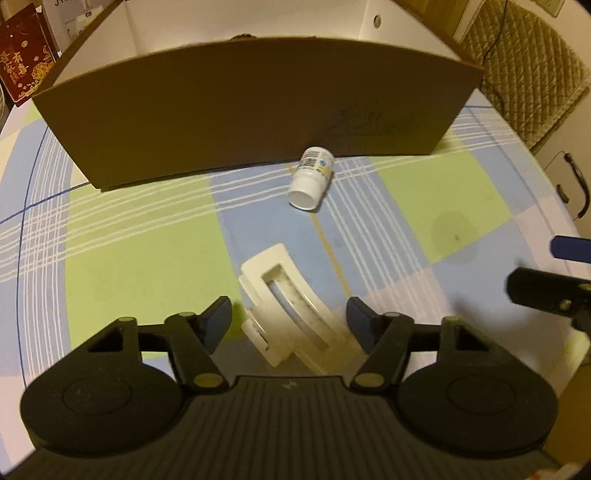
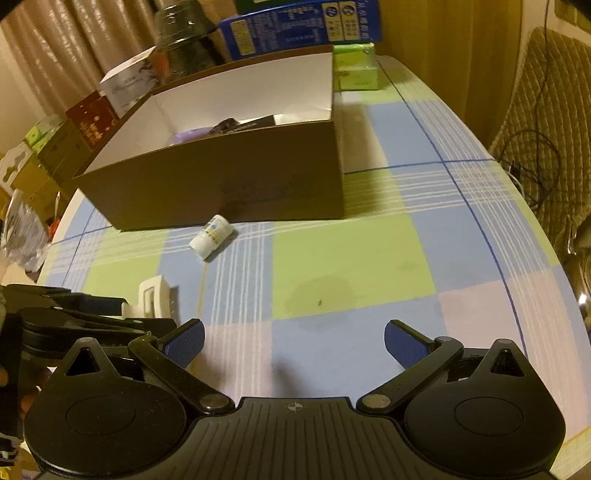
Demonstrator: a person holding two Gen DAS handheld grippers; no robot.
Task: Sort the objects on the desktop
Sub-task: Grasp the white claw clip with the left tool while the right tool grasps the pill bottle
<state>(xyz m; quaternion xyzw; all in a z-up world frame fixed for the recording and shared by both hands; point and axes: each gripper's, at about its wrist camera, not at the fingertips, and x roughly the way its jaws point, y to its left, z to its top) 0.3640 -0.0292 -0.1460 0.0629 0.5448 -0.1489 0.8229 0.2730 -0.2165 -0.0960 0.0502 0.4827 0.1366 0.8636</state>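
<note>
A cream plastic clip-like object (image 1: 291, 314) lies on the checked tablecloth, partly between my left gripper's (image 1: 290, 321) open fingers, which do not touch it. It also shows in the right wrist view (image 2: 155, 299). A small white bottle (image 1: 311, 177) lies on its side just in front of the brown cardboard box (image 1: 240, 114); the right wrist view shows the bottle (image 2: 211, 237) too. My right gripper (image 2: 293, 343) is open and empty over the cloth. The box (image 2: 229, 184) holds a purple item and dark items.
Boxes and packages (image 2: 295, 26) stand behind and left of the cardboard box. A green package (image 2: 356, 66) sits at its right rear corner. A quilted chair (image 1: 517, 66) stands beyond the table's right edge. A dark stain (image 2: 321, 299) marks the cloth.
</note>
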